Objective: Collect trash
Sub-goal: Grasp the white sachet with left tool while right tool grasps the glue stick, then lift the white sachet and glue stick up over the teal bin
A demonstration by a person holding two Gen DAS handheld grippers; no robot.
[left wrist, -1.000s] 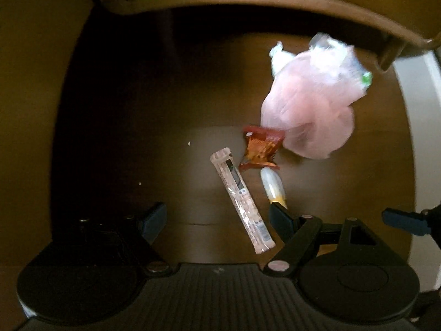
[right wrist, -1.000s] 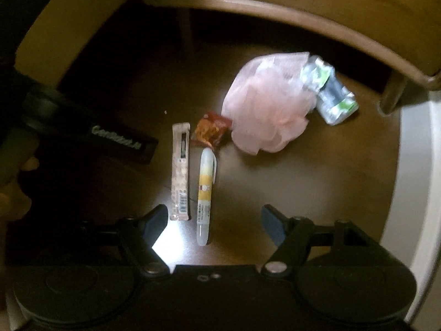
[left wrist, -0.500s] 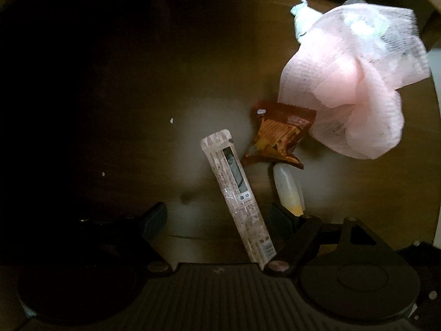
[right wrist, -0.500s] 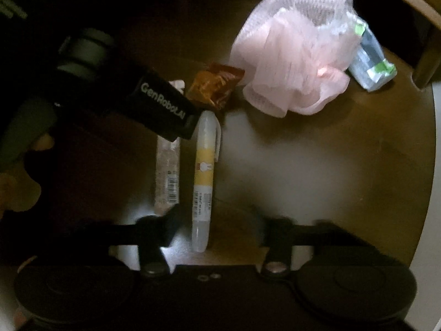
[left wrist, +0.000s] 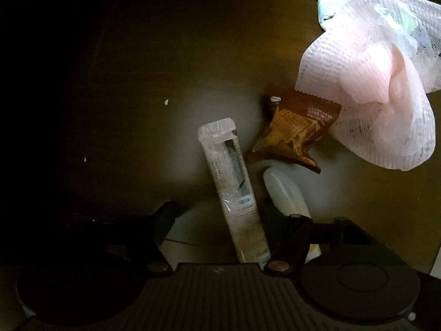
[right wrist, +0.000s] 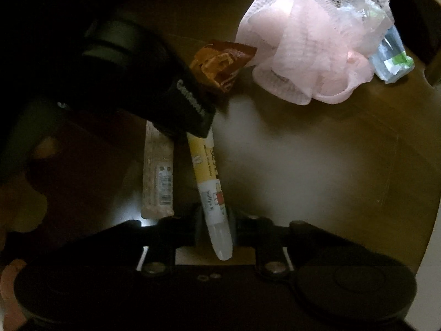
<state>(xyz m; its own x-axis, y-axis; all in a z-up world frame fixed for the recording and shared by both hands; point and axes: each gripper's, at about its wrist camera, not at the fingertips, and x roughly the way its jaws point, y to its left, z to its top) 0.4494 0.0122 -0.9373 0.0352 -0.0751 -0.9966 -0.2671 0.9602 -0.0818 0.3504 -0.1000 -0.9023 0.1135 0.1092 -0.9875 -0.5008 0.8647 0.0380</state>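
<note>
Both grippers point straight down at the tabletop. The right gripper [right wrist: 213, 224] has just been closing, and its jaws now stand narrow with the white end of a pen-like tube [right wrist: 212, 190] between them, the pads at its sides. The left gripper [left wrist: 217, 218] has just been closing too, yet its jaws are still wide, straddling a long clear wrapper [left wrist: 234, 190] without pressing it. In the right wrist view the left gripper's dark body leans in from the upper left.
</note>
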